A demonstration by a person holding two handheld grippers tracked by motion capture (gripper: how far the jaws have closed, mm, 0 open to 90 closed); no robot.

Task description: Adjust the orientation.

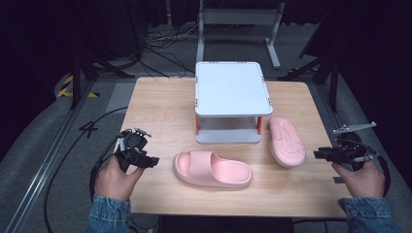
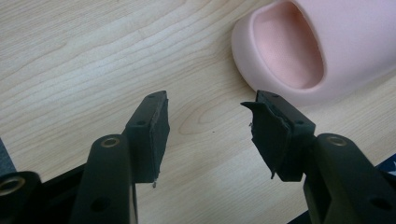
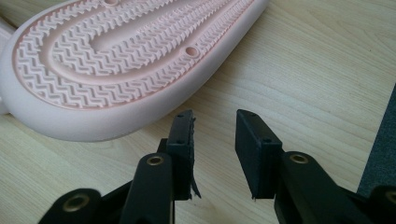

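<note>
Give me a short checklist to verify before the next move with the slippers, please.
1. Left hand-held gripper open, holding nothing: ok.
2. Right hand-held gripper open, holding nothing: ok.
3. Near slipper upright, opening toward left hand-held gripper: ok.
4. Far slipper upright: not ok, sole faces up.
5. Rack top bare: ok.
6. Rack lower shelf free: cannot tell.

Left hand-held gripper low at left, jaws apart, empty. Right hand-held gripper at right, jaws parted narrower, empty. Both point inward, hands gripping from below.
</note>
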